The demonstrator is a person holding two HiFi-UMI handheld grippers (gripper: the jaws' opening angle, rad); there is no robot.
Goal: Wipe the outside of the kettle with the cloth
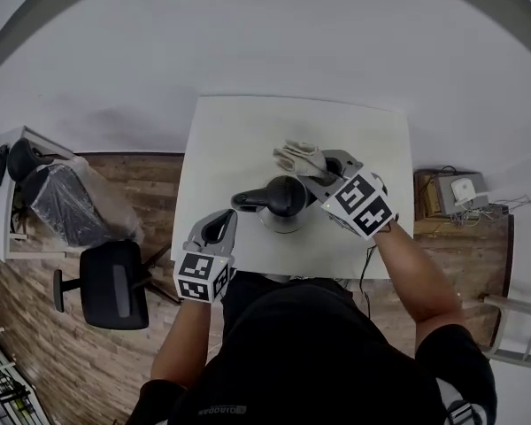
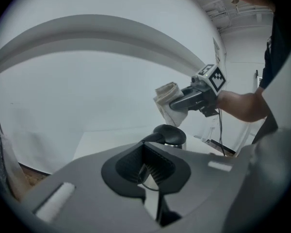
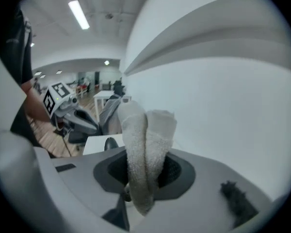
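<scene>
A kettle point(image 1: 283, 198) with a black lid and a handle pointing left stands on the white table point(image 1: 239, 140). It also shows in the left gripper view point(image 2: 169, 135), and as a small dark shape in the right gripper view point(image 3: 110, 143). My right gripper point(image 1: 314, 172) hovers just above and right of the kettle, shut on a folded off-white cloth point(image 1: 298, 158) that sticks up between its jaws point(image 3: 145, 144). The left gripper view shows that cloth point(image 2: 166, 100) hanging above the kettle's lid. My left gripper point(image 1: 219, 227) sits near the table's front edge, left of the kettle, shut on nothing point(image 2: 146, 166).
A black office chair point(image 1: 115, 282) stands on the wood floor left of the table. Further left is a plastic-covered chair point(image 1: 66, 202) by a small desk. A box with devices and cables point(image 1: 460, 191) lies on the floor at the right. A white wall lies behind the table.
</scene>
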